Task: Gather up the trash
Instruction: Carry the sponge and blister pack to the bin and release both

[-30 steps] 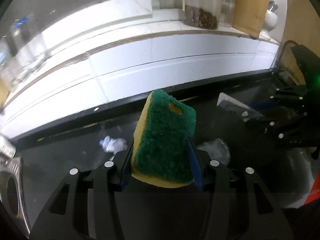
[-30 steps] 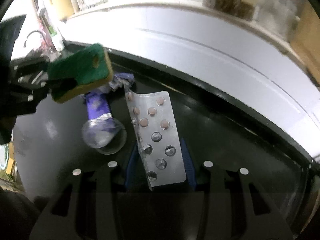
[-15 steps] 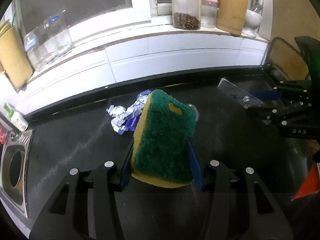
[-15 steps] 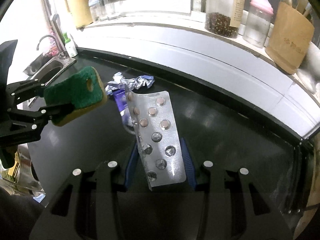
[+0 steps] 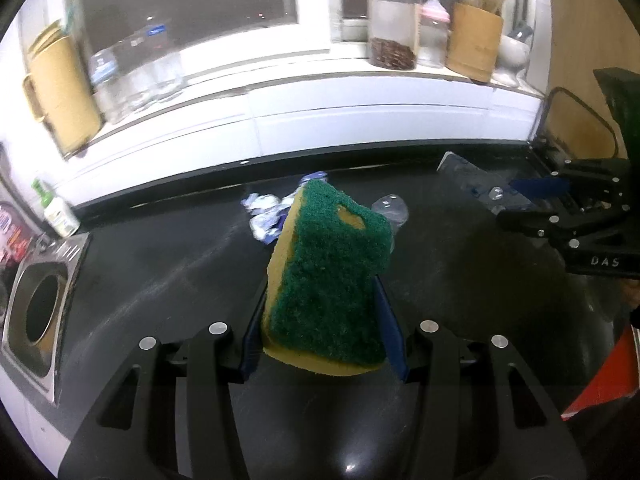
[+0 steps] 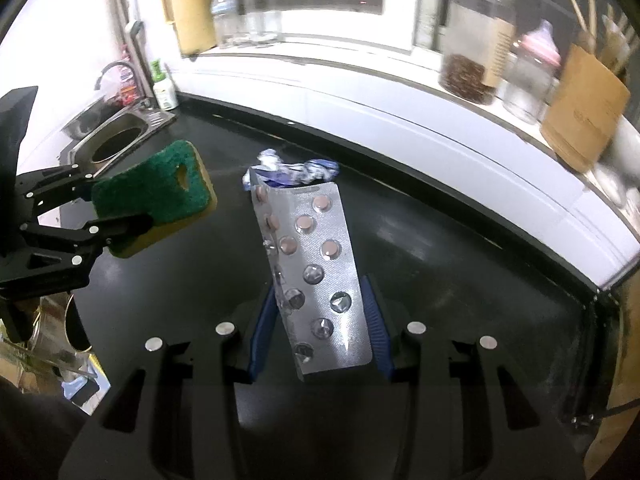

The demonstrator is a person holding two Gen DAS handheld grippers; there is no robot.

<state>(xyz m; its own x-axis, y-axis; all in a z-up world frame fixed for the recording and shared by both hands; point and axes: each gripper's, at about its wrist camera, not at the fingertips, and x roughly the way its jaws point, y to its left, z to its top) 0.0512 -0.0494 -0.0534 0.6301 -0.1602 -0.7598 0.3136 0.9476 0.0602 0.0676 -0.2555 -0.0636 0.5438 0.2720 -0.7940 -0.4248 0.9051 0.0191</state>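
My left gripper point(image 5: 320, 300) is shut on a worn green-and-yellow sponge point(image 5: 328, 276), held above the black counter point(image 5: 160, 264); the same sponge point(image 6: 152, 196) shows at the left of the right wrist view. My right gripper point(image 6: 320, 300) is shut on a silver blister pack point(image 6: 316, 268) of pills, which also appears edge-on in the left wrist view as the blister pack point(image 5: 480, 188). On the counter beyond lie a crumpled foil wrapper point(image 5: 264, 212) point(image 6: 292, 170) and a clear plastic piece point(image 5: 390, 210), partly hidden behind the sponge.
A steel sink point(image 5: 36, 308) point(image 6: 116, 136) sits at the counter's left end, with a soap bottle point(image 5: 56, 212) beside it. The white sill holds a jar point(image 5: 394, 24), bottles, a tan utensil holder point(image 5: 474, 46) and a tan jug point(image 5: 60, 92). An orange object point(image 5: 600, 380) shows at lower right.
Both grippers have drawn back and up from the counter with their loads; the wrapper and plastic piece now look farther off, and the sink and sill have come into view.
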